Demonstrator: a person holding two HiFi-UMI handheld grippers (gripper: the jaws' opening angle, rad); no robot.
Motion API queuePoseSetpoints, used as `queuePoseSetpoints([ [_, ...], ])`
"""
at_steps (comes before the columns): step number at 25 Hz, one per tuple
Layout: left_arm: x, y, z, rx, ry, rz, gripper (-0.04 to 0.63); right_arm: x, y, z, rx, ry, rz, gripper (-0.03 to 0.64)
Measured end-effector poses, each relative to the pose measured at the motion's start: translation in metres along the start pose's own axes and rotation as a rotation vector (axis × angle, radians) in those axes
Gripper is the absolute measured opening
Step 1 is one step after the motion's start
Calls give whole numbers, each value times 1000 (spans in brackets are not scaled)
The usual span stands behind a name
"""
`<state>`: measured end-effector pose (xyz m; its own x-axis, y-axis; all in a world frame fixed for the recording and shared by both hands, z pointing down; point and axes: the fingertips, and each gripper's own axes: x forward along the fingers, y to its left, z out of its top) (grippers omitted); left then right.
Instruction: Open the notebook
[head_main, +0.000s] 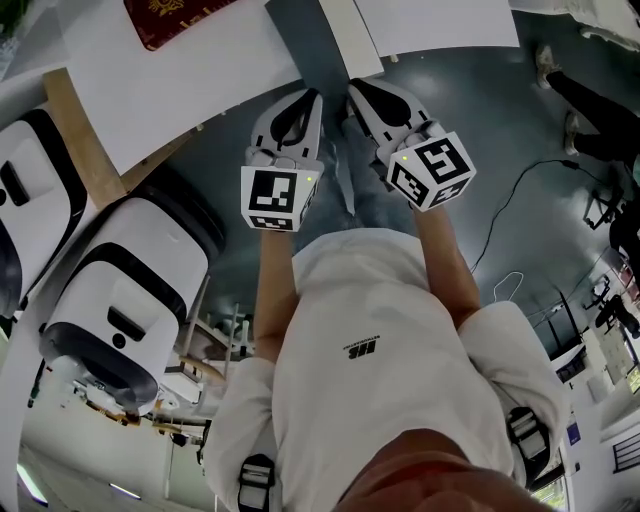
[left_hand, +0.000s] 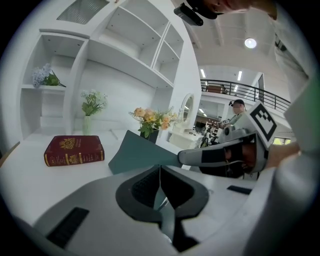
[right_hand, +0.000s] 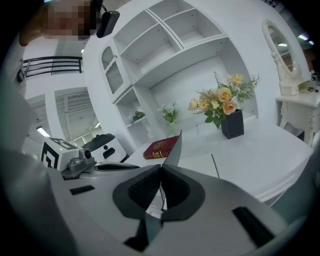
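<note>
The notebook lies on the white table (head_main: 180, 90), with its grey-blue cover (head_main: 300, 40) lifted off the white page (head_main: 440, 20). My left gripper (head_main: 312, 95) and right gripper (head_main: 355, 88) sit side by side at the cover's near edge, both shut on it. In the left gripper view the cover (left_hand: 140, 150) rises as a slanted sheet out of the closed left gripper (left_hand: 160, 167), and the right gripper (left_hand: 200, 156) pinches it from the right. In the right gripper view the cover (right_hand: 176, 146) stands edge-on above the closed right gripper (right_hand: 161, 167), with the white page (right_hand: 200, 165) beside it.
A dark red book (head_main: 175, 15) (left_hand: 74, 150) (right_hand: 161, 148) lies farther back on the table. Flowers in a black vase (right_hand: 231, 122) stand behind, with white shelves (left_hand: 125, 45) against the wall. White machines (head_main: 120, 300) stand on the floor to my left, by the table's wooden edge (head_main: 80, 130).
</note>
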<state>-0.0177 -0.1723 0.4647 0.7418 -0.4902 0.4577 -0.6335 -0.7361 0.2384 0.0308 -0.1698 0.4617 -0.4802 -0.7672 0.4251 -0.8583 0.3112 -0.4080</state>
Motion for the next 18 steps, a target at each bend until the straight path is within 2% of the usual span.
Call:
queuePoseSetpoints([
  [18, -43, 28, -15, -49, -29, 94, 0, 27, 64, -4, -75, 32, 140, 2],
])
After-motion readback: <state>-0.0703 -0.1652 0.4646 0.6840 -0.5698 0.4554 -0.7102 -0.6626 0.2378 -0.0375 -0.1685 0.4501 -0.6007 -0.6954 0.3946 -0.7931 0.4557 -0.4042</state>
